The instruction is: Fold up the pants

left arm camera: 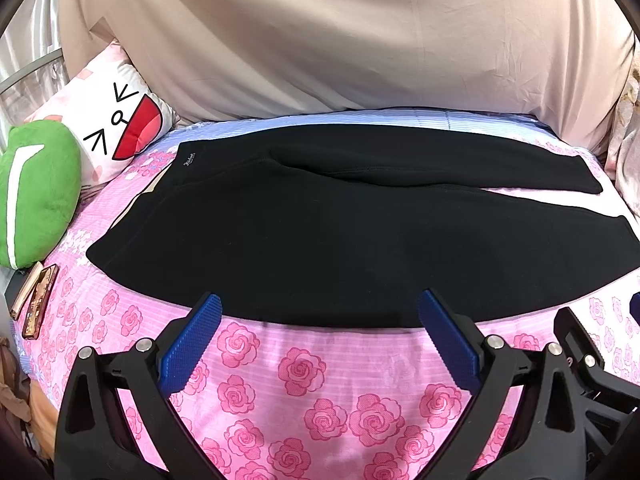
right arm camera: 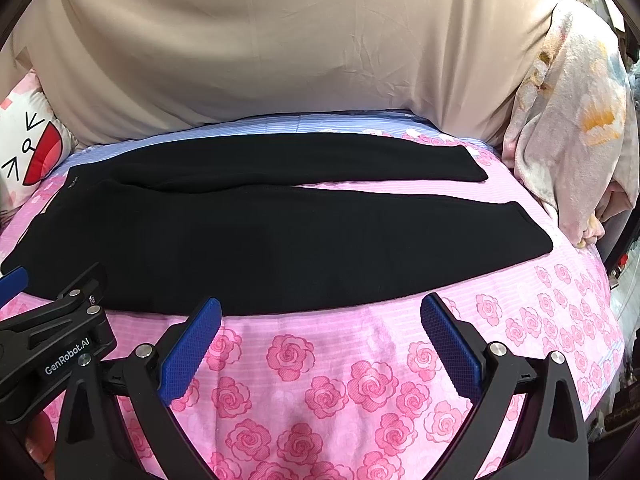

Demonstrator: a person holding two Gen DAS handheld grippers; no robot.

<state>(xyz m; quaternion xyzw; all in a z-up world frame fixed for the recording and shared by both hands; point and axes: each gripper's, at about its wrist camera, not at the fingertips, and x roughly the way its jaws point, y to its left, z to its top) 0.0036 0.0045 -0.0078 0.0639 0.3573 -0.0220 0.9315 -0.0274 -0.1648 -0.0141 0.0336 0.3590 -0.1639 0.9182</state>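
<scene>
"GenRobot.AI" on the left tongs (right arm camera: 14, 280).

Left gripper (left arm camera: 320, 308) fingers spread wide, empty; right gripper (right arm camera: 320, 310) alongside, likewise spread, empty.

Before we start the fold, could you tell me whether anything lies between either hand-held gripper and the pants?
Nothing visible does: only bare sheet lies between each open hand-held gripper and the pants.
</scene>
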